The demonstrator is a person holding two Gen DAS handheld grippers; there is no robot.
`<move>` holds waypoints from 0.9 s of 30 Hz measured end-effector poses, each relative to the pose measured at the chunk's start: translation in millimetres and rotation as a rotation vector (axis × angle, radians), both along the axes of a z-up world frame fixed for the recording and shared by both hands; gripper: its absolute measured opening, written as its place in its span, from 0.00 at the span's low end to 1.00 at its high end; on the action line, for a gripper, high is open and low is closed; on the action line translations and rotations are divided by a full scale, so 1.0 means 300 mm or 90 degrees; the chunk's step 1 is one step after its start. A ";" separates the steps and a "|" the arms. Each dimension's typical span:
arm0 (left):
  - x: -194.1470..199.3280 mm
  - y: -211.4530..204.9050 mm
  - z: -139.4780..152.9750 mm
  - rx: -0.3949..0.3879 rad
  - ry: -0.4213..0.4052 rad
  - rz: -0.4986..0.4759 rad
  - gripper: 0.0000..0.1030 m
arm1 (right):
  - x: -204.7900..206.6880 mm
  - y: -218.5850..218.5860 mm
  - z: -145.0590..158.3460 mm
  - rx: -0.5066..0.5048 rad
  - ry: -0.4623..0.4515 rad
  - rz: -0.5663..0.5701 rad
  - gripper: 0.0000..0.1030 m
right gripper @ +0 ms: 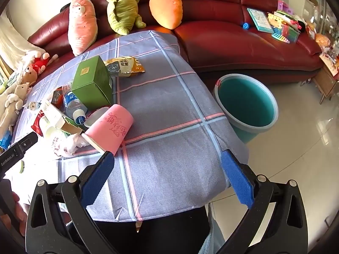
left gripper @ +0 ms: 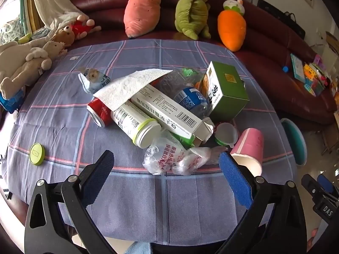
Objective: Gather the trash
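Right wrist view: left hand-held gripper [right gripper: 14, 154] reads "GenRobot.AI"; both hand-held grippers gape wide, empty.

On your left view, the long white box [left gripper: 167, 110] carries Chinese print along its side, part of which reads "口服冻干粉", with a barcode near its open end. The white bottle [left gripper: 135, 124] beside it also shows a barcode. The clear bag [left gripper: 167, 158] has red Chinese print, too crumpled to read. At the right edge a black device [left gripper: 324, 203] shows "DAS". On your right view, the black device [right gripper: 14, 154] reads "GenRobot.AI".
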State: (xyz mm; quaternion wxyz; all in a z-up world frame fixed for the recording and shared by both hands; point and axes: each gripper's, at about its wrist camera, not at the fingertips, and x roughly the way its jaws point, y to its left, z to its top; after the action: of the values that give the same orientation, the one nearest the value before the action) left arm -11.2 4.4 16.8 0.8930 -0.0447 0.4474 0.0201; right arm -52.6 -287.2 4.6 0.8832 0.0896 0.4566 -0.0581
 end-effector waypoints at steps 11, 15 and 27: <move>-0.001 -0.001 -0.005 -0.002 0.001 0.002 0.96 | 0.004 -0.018 -0.015 0.008 0.010 -0.005 0.94; -0.001 -0.001 -0.004 -0.001 0.002 0.002 0.96 | 0.006 -0.017 -0.020 0.008 0.013 -0.006 0.94; -0.005 0.001 -0.027 0.011 0.000 0.005 0.96 | 0.015 0.001 -0.044 0.001 0.023 0.004 0.94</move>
State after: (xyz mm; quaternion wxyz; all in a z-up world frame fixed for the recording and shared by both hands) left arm -12.6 4.7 8.7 0.8932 -0.0390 0.4472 0.0274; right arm -48.1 -286.9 -8.6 0.8749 0.0879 0.4730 -0.0567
